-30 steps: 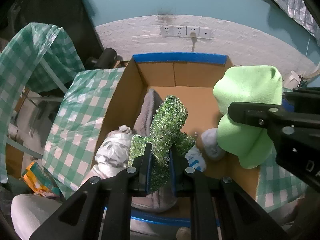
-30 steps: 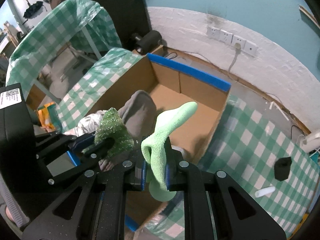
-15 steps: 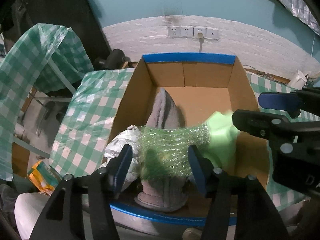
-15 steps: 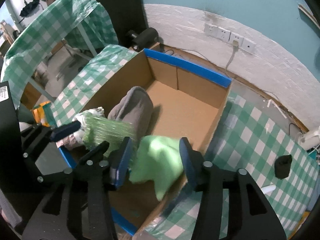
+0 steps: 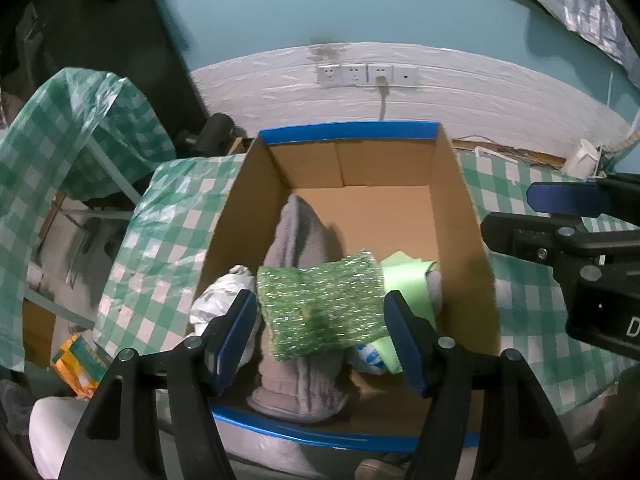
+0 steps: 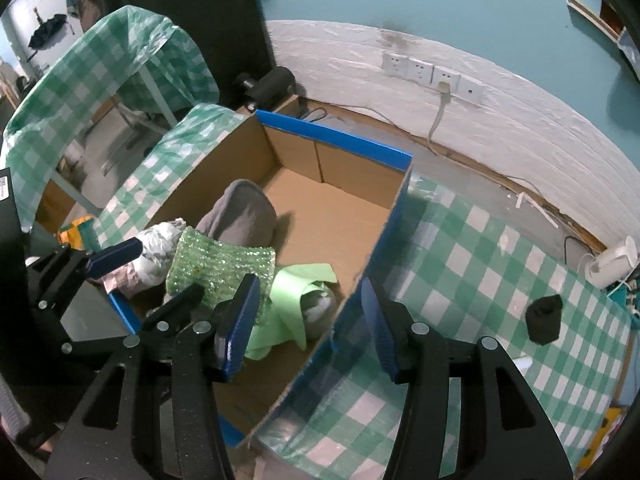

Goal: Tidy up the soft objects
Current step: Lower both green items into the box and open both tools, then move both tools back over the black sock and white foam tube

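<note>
Take the row of wall sockets [image 6: 432, 72] as your landmark. Below it a white cable [image 6: 438, 116] hangs from one socket. Lower and to the right you see the green-checked worktop [image 6: 460, 272], with a small black object [image 6: 544, 318] lying on it and a white kettle [image 6: 612, 262] near its far right edge. Far left of the sockets, another green-checked cloth [image 6: 84, 64] is draped over a frame.

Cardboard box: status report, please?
Both hand-held grippers open, empty. Sparkly green cloth and light green cloth inside cardboard box. Nothing blocking.
</note>
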Demonstrator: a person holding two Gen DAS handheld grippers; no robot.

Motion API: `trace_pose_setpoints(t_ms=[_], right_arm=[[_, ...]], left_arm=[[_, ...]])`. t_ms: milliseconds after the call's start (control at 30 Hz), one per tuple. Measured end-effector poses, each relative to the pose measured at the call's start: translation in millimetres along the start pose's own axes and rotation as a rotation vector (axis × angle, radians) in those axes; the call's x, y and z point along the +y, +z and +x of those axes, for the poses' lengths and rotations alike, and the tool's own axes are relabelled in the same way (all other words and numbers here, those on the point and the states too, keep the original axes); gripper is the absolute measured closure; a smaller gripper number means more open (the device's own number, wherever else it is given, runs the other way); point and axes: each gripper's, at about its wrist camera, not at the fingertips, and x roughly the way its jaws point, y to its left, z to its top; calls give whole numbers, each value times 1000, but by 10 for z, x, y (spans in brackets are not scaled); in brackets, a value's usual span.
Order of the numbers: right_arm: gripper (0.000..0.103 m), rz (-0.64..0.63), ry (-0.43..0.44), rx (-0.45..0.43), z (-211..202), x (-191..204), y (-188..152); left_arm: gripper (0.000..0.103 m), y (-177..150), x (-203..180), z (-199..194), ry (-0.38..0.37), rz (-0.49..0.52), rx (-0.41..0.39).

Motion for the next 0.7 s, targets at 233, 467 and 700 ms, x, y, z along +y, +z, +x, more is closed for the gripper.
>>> trace_pose_setpoints(t_ms=[233, 467, 700], right_arm=[[49, 1, -21, -9, -136, -121, -113], [49, 31, -53, -7, -236, -365, -277], [49, 61, -81, -8, -358, -626, -458]], left_arm=[[36, 27, -199, -98, -13, 37, -16], [35, 54, -387, -172, -28, 71, -33], [31, 85, -624, -224, -38, 115, -48]])
